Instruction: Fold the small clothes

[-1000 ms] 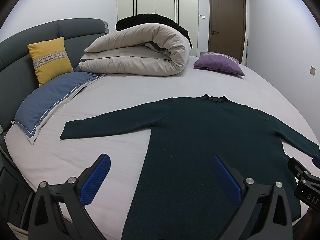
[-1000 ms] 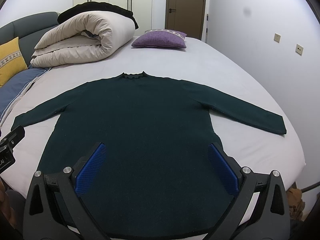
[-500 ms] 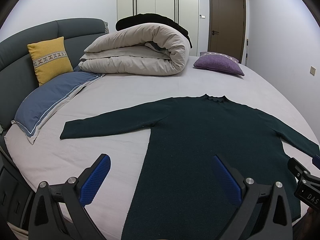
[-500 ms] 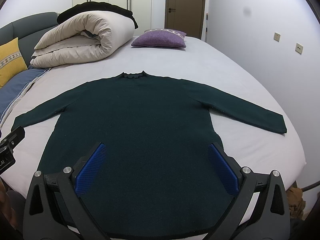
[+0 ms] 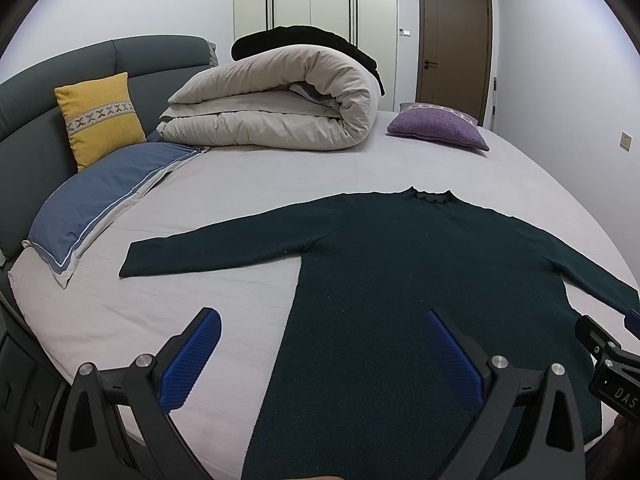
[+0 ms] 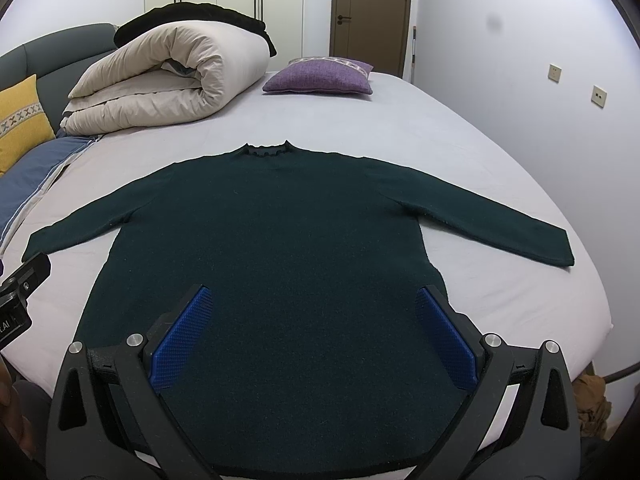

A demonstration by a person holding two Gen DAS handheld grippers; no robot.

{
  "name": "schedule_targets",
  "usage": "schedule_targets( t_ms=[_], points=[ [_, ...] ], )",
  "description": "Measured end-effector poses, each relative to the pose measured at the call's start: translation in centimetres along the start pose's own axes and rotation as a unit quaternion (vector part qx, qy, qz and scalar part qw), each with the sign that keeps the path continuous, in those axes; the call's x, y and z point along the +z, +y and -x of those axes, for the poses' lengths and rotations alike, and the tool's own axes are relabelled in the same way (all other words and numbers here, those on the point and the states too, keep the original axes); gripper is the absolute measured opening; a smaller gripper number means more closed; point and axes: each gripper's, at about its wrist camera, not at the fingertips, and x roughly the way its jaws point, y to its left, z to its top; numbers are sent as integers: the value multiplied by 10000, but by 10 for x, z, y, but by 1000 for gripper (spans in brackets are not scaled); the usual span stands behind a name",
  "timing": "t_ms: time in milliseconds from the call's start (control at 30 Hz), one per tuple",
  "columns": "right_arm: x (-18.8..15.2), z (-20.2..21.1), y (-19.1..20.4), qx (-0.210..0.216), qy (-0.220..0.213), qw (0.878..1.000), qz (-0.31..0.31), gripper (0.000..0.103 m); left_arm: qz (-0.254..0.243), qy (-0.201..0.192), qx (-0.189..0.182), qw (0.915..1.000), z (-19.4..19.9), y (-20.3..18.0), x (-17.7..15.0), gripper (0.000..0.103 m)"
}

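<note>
A dark green long-sleeved sweater (image 6: pixel 280 232) lies flat on the bed, face down or up I cannot tell, collar away from me and both sleeves spread out. It also shows in the left wrist view (image 5: pixel 408 264). My left gripper (image 5: pixel 320 320) is open and empty, above the sweater's left hem side and the bare sheet. My right gripper (image 6: pixel 314 296) is open and empty, above the sweater's lower body near the hem. Neither touches the sweater.
The bed's pale sheet (image 5: pixel 248 184) carries a rolled beige duvet (image 5: pixel 280 108), a purple cushion (image 6: pixel 320 76), a blue pillow (image 5: pixel 100 200) and a yellow cushion (image 5: pixel 100 116) against the grey headboard. The bed edge and a white wall are at right.
</note>
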Motion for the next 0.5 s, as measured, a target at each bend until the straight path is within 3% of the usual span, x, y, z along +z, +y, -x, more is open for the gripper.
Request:
schedule_targets(
  t_ms=[500],
  points=[
    [-1, -3, 0, -6, 33, 10000, 7, 103, -1, 7, 0, 10000, 0, 0, -2, 103]
  ],
)
